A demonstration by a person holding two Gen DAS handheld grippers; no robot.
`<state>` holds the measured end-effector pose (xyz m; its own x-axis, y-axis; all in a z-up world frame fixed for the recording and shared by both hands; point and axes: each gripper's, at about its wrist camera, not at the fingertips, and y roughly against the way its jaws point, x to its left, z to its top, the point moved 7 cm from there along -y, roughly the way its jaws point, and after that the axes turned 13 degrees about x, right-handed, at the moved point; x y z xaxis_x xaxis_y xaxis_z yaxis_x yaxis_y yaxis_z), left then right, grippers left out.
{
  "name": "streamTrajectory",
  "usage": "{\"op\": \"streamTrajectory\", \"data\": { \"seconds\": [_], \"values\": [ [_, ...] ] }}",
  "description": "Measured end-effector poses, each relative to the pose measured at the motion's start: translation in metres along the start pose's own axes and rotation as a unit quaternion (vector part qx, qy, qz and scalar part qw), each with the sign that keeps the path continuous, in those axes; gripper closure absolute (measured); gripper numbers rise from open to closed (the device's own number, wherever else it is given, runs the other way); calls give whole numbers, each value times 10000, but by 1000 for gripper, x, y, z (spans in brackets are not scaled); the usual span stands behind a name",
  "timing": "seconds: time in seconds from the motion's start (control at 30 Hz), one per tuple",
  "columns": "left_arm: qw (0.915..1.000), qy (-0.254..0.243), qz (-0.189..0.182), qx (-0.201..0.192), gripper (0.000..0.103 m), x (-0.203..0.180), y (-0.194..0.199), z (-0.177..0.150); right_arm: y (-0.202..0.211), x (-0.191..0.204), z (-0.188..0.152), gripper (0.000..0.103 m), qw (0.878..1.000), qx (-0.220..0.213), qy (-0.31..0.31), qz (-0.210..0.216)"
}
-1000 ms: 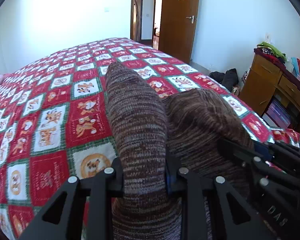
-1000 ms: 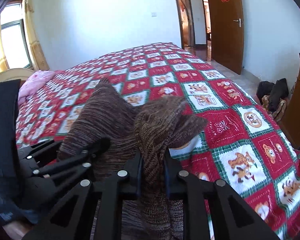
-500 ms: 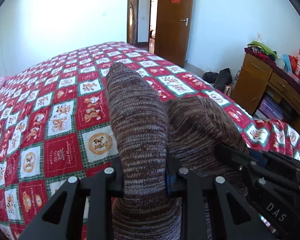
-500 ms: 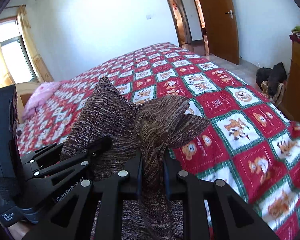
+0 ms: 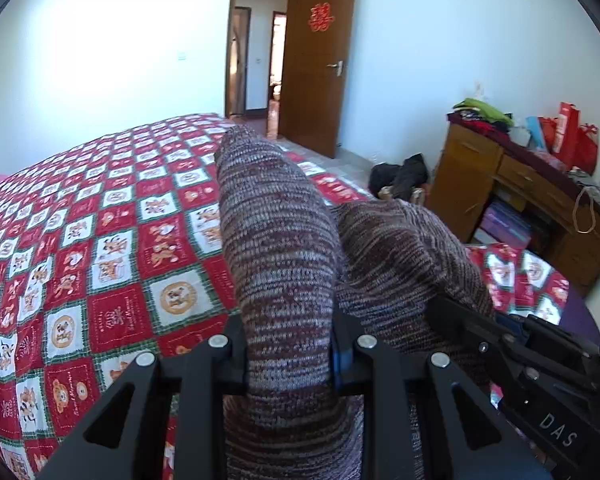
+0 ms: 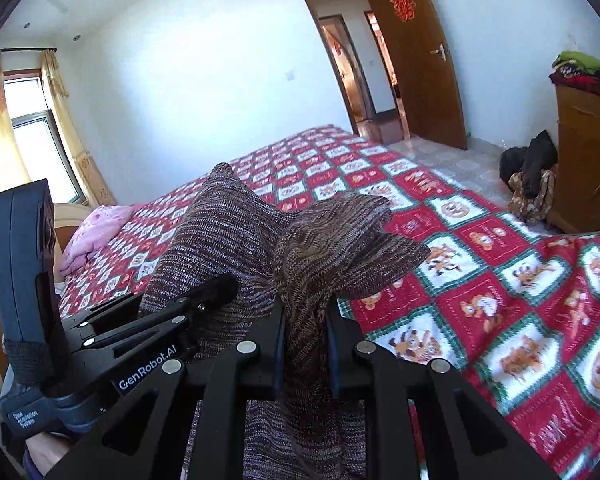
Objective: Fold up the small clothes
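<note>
A brown marled knit garment (image 5: 276, 248) hangs between my two grippers above the bed. My left gripper (image 5: 290, 354) is shut on one bunched edge of it, which sticks up past the fingers. My right gripper (image 6: 306, 346) is shut on another bunched edge (image 6: 340, 248). The two grippers are side by side: the right one shows at the lower right of the left wrist view (image 5: 512, 340), the left one at the lower left of the right wrist view (image 6: 160, 320). The garment's lower part is hidden below the fingers.
The bed with a red, green and white patchwork quilt (image 5: 100, 240) lies below and ahead. A pink pillow (image 6: 96, 228) is at its head. A wooden desk (image 5: 520, 184) with clothes and bags stands on the right, dark bags (image 6: 528, 168) on the floor, an open door (image 5: 320, 64) behind.
Both grippers have lifted and tilted upward with the garment; more of the walls, door and desk shows. The grips on the garment are unchanged.
</note>
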<state>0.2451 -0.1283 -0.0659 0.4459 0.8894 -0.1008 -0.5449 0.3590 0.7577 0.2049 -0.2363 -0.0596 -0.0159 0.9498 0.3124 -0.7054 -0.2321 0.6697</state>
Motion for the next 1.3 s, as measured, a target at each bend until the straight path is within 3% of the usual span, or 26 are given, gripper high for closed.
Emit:
{"op": "streamTrajectory", "data": {
  "seconds": [0.4, 0.67, 1.3],
  "values": [
    [9972, -515, -484, -225, 75, -58, 26, -4, 72, -22, -12, 86, 9978, -568, -181, -297],
    [9937, -911, -617, -223, 75, -107, 12, 1, 96, -70, -18, 86, 9937, -771, -525, -624],
    [9876, -1463, -547, 120, 75, -196, -66, 5, 73, -198, -25, 86, 9822, -582, -1403, -1109]
  ]
}}
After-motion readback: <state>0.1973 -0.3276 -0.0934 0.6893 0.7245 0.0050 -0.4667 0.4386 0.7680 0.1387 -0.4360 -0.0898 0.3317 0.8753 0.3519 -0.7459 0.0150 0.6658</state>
